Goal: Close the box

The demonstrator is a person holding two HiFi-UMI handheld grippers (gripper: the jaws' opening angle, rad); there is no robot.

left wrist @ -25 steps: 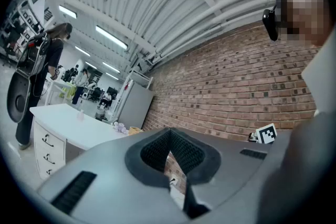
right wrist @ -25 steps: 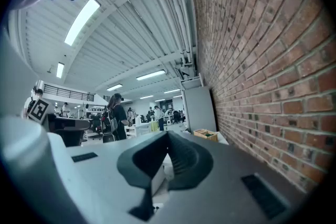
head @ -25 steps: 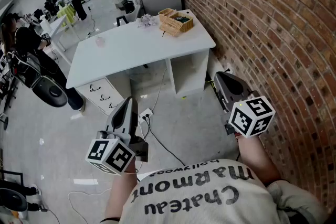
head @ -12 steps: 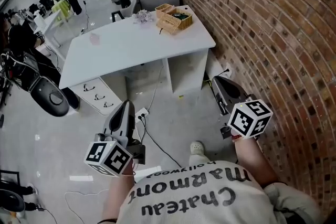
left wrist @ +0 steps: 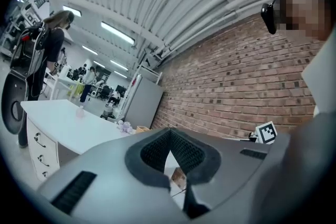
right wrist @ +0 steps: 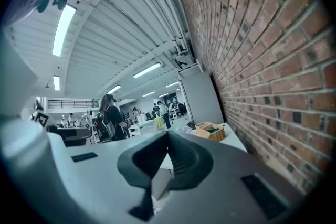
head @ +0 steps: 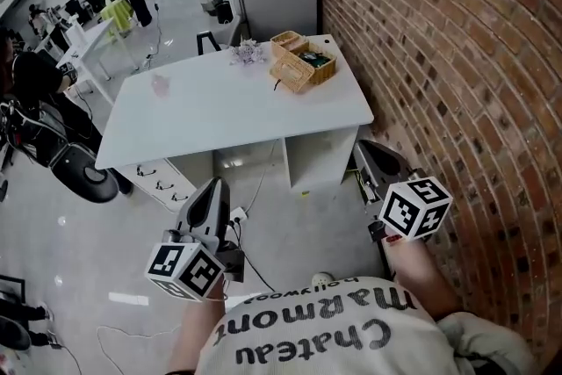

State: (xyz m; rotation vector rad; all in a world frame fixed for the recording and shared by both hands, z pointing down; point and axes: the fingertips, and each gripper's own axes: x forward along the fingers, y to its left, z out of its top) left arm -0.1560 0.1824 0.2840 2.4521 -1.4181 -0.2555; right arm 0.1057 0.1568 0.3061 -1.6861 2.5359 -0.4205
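Observation:
A wicker box (head: 309, 62) stands at the far right end of a white desk (head: 219, 114), its lid (head: 292, 75) tipped open at the near side and something green inside. The right gripper view shows the box (right wrist: 210, 131) small and far off, near the brick wall. My left gripper (head: 212, 186) is held low over the floor, short of the desk, its jaws shut and empty. The right gripper (head: 363, 147) hangs near the wall, also shut on nothing. Both point level toward the desk, well apart from the box.
A brick wall (head: 457, 57) runs along the right. A drawer unit (head: 160, 180) sits under the desk's left part, with cables (head: 255, 189) on the floor. A small wicker basket (head: 283, 39) and a pale bundle (head: 247, 52) lie behind the box. People stand at the far left.
Both grippers have moved forward toward the desk, which now looks nearer and larger. The jaws have stayed shut.

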